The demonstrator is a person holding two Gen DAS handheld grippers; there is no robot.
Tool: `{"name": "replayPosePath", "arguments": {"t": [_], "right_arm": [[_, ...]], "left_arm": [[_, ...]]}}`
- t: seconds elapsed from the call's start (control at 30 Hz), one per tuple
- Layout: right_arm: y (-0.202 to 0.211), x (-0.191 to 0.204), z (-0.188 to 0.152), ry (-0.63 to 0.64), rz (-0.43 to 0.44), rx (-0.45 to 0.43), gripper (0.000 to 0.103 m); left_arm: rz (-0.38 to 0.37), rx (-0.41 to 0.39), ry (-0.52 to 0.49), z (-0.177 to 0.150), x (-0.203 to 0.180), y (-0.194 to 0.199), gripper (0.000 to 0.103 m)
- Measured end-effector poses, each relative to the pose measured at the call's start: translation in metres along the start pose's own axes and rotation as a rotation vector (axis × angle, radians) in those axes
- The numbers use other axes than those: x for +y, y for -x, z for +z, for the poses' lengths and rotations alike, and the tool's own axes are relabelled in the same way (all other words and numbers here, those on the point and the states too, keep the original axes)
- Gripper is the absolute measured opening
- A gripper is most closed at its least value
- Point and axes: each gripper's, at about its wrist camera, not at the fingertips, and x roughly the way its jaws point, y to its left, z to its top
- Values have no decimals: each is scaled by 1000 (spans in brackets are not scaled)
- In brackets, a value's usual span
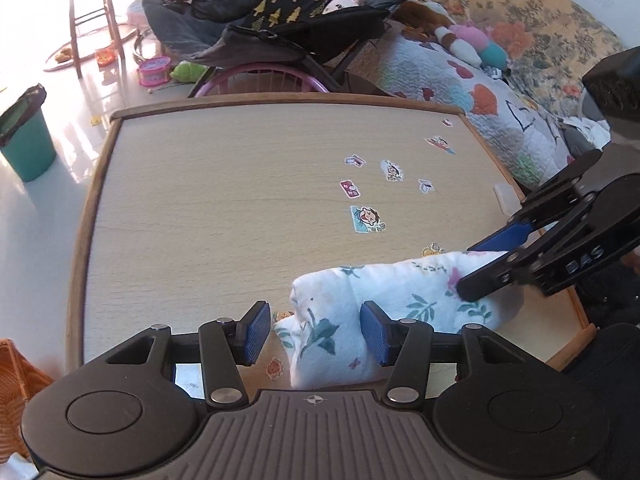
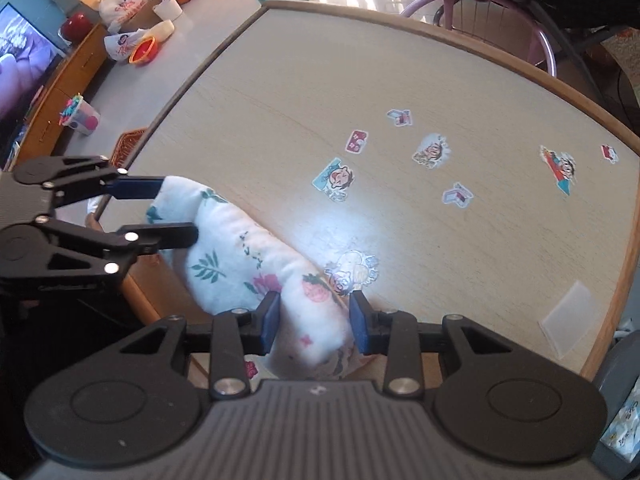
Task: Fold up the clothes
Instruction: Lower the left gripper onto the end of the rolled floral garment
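With the folded floral cloth (image 1: 384, 300) lying between both sets of fingers, my left gripper (image 1: 316, 332) and right gripper (image 2: 314, 322) straddle its ends, open, pads not pressing, probably so I can square it on the desk (image 1: 208, 200).

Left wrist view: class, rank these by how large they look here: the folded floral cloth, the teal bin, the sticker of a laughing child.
1. Folded floral cloth, though it is nearest the camera.
2. Teal bin.
3. Sticker of a laughing child.
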Motion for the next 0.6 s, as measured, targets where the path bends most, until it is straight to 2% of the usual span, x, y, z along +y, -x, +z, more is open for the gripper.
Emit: {"name": "replayPosePath", "arguments": {"t": [0.07,0.37,0.5,0.6], "right_arm": [[-1,2,-1,7,-12,-6,37],[16,4,-6,0,-48,-42,38],[32,0,-12,-68,-39,-78,38],[29,-5,-15,-93,-70,-71,38]], "left_arm": [[25,2,-24,1,-7,2,54],[97,-9,59,7,-11,-7,54],[91,-1,76,11,-8,-8,54],[80,-1,88,10,-5,-7,54]]}}
